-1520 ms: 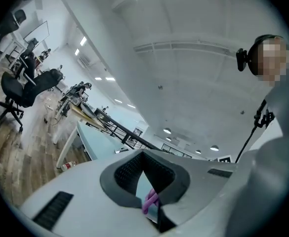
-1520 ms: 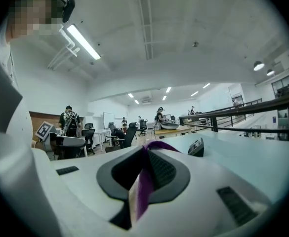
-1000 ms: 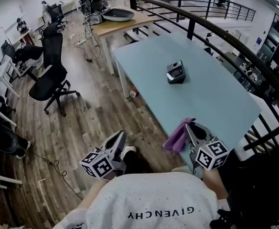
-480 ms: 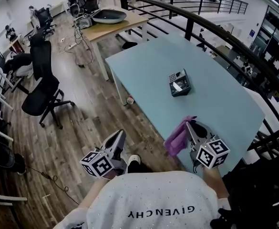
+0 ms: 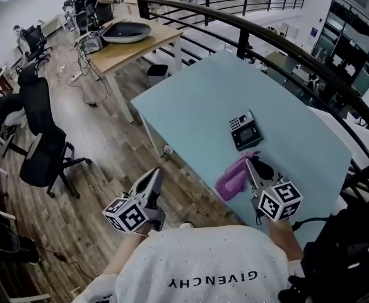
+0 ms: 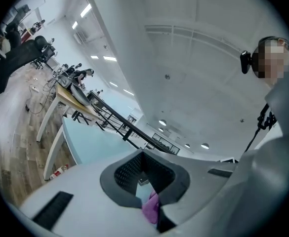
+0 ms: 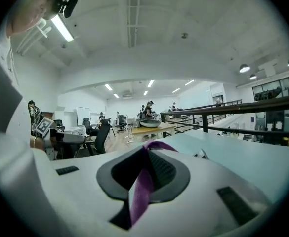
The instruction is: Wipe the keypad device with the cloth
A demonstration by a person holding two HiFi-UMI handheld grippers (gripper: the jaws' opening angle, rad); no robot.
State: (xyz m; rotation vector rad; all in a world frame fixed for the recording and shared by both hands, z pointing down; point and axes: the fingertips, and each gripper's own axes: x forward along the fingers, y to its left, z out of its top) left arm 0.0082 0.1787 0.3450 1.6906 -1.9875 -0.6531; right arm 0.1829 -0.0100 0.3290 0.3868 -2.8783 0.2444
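Pinching crumpled purple cloth (image 5: 233, 178), right gripper (image 5: 250, 164) hovers near boxy keypad device (image 5: 245, 130).

Bare tabletop (image 5: 197, 100) round keypad device (image 5: 245, 130) — railing (image 5: 243, 41) behind

We see soft purple cloth (image 5: 234, 177), a smooth matt table (image 5: 190, 100), a dark plastic keypad (image 5: 245, 131), a wood-plank floor (image 5: 102, 163) and a black metal railing (image 5: 242, 43)

Counted: 1 keypad device (image 5: 245, 130); 1 purple cloth (image 5: 233, 178); 2 grippers, i.e. left gripper (image 5: 154, 175) and right gripper (image 5: 250, 165), each w/ 1 marker cube. 2 tables: pale blue table (image 5: 190, 106) near, wooden table (image 5: 130, 43) far left w/ 1 dark oval basin (image 5: 125, 31). 1 black office chair (image 5: 42, 145) at left; others farther off too small to count.
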